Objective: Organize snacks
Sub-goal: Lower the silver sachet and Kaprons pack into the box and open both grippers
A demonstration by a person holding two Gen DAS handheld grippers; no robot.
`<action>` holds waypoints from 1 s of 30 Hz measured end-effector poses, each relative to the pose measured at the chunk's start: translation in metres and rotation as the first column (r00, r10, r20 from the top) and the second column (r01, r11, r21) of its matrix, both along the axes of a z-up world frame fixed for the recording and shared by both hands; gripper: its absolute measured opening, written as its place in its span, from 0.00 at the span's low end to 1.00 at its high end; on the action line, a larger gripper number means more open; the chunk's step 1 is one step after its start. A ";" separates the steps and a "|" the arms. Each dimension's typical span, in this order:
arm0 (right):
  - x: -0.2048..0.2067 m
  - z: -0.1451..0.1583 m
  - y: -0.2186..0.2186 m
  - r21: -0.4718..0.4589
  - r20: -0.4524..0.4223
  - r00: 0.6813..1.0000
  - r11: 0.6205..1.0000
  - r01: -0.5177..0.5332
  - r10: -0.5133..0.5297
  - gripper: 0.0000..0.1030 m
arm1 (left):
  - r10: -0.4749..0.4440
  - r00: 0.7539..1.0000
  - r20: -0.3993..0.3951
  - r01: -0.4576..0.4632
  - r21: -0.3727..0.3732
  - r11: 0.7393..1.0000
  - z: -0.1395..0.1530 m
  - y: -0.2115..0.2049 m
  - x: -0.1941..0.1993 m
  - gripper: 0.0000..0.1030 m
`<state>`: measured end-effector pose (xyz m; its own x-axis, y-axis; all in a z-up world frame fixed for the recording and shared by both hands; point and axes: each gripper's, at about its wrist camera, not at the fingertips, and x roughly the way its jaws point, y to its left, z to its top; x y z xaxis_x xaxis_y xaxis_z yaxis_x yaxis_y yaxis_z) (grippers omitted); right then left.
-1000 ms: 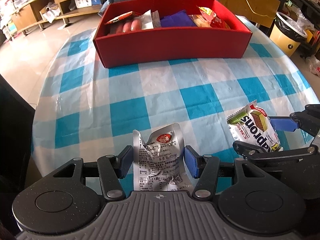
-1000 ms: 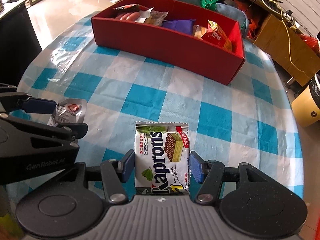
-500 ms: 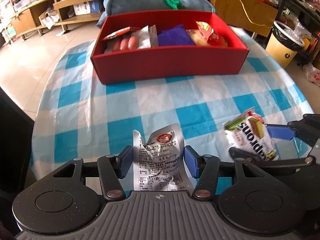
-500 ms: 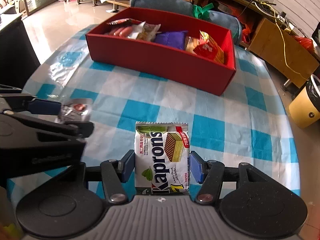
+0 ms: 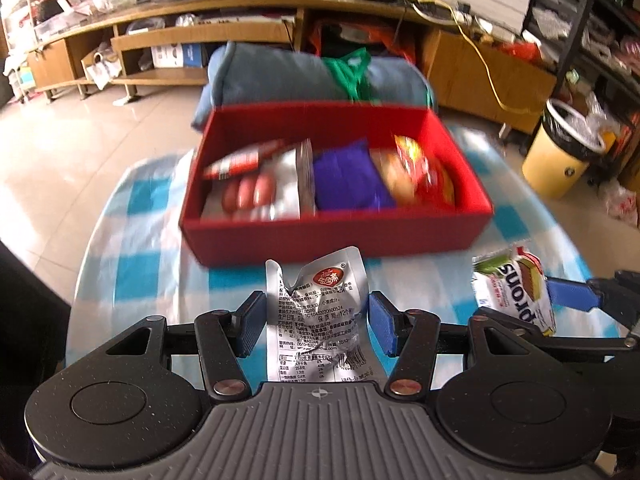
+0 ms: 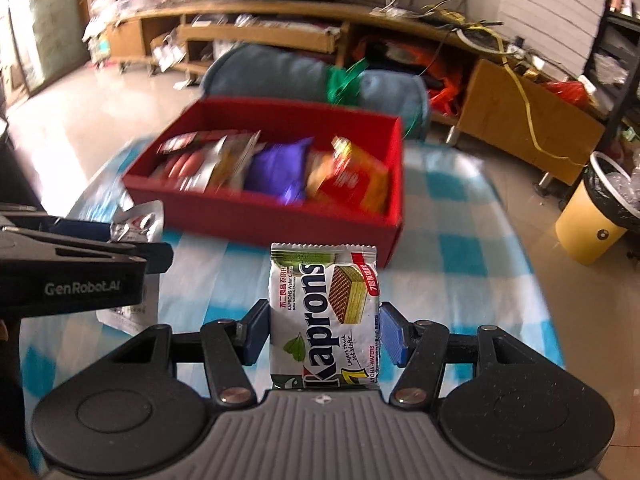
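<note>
My left gripper is shut on a crumpled silver snack packet and holds it above the table, short of the red box. My right gripper is shut on a white and green Kaprons wafer pack, also lifted. The red box holds sausages, a purple pack and a red-orange pack. In the left wrist view the wafer pack shows at the right. In the right wrist view the silver packet shows at the left.
The table has a blue and white checked cloth. A grey-blue cushion lies behind the box. A yellow bin stands on the floor to the right. Wooden shelves line the back wall.
Both grippers have risen and tilted up with their packs still held. The red box now sits lower in both views, closer ahead, with more of the room showing.
</note>
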<state>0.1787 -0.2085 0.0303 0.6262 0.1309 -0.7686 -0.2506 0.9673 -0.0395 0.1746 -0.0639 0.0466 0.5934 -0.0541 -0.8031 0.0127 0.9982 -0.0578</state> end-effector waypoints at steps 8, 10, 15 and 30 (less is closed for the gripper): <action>0.067 0.009 0.006 0.036 0.025 0.999 0.999 0.031 -0.032 0.51 | 0.055 0.998 0.041 -0.055 -0.005 0.998 0.011 0.006 0.063 0.61; 0.083 0.008 0.012 0.039 0.029 0.999 0.999 0.024 -0.025 0.51 | 0.072 0.996 0.044 -0.071 -0.005 0.997 0.010 0.009 0.076 0.61; 0.121 -0.002 0.028 0.045 0.023 1.000 0.999 0.013 -0.014 0.51 | 0.102 0.994 0.024 -0.102 0.003 0.995 -0.001 0.016 0.109 0.61; 0.150 -0.018 0.028 0.048 0.014 0.999 0.998 0.050 -0.050 0.61 | 0.146 0.989 -0.022 -0.145 0.048 0.988 -0.019 0.025 0.134 0.76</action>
